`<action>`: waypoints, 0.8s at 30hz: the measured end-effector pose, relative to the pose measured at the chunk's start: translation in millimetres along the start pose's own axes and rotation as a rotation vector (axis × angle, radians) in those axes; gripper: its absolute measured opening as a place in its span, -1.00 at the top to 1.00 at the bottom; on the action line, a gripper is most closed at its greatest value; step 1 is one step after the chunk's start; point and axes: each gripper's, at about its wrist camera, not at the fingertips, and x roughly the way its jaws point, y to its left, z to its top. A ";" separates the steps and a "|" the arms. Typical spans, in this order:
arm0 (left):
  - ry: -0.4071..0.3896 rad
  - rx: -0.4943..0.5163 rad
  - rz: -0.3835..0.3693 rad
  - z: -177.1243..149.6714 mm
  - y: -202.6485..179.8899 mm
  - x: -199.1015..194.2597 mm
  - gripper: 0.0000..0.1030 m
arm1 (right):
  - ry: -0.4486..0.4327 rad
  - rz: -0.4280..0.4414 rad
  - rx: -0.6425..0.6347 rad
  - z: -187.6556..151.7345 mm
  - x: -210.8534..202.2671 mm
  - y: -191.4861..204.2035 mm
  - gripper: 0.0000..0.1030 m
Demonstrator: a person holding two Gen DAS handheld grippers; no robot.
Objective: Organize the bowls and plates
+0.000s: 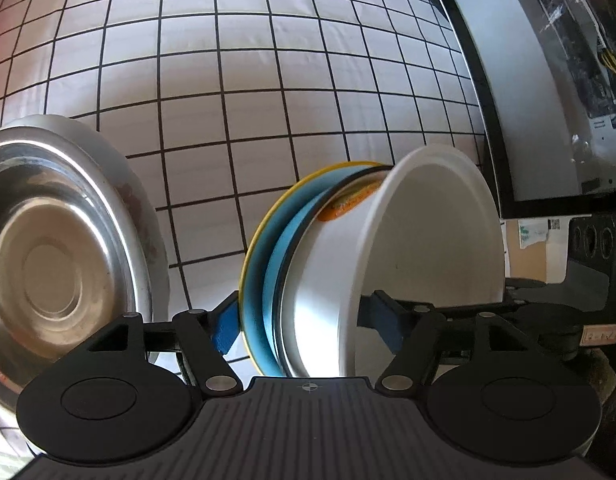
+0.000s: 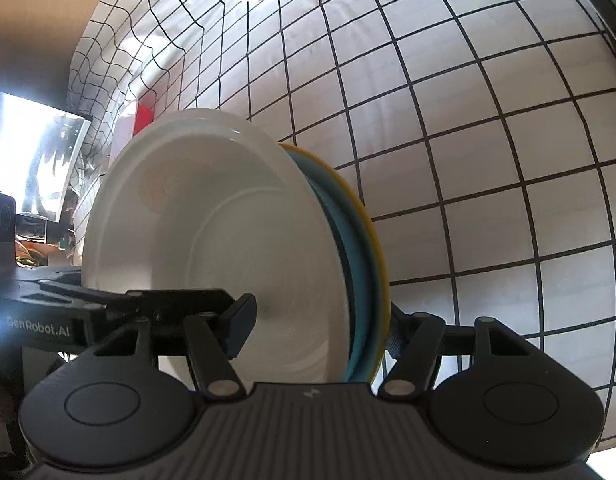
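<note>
Our left gripper (image 1: 304, 324) and right gripper (image 2: 319, 326) both clamp a nested, edge-on stack: white bowl (image 2: 228, 240) inside blue-and-yellow plate (image 1: 260, 264), above the checked cloth (image 1: 228, 80), beside a steel bowl (image 1: 60, 248).

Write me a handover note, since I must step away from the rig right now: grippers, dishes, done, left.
Right gripper: shut on the stack, one pad inside the white bowl, the other behind the yellow-rimmed blue plate.
Left gripper: jaws straddle the same stack; grip unclear.
Stack: tipped on edge over the checked cloth. Steel bowl sits apart on the cloth.
Done: white bowl nested against the plate.
Left: set the stack down flat; probably add the steel bowl.
</note>
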 end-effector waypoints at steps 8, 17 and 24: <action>0.006 -0.023 0.000 5.9 -0.3 0.3 -0.41 | 0.033 -0.007 0.074 4.5 3.5 0.4 -0.21; 0.001 -0.022 0.004 7.6 -2.5 -6.0 -0.41 | 0.050 -0.008 0.107 7.3 1.5 4.3 -0.21; -0.015 0.001 -0.003 7.8 -3.1 -8.7 -0.41 | -0.010 -0.038 0.032 9.6 -7.5 13.5 -0.18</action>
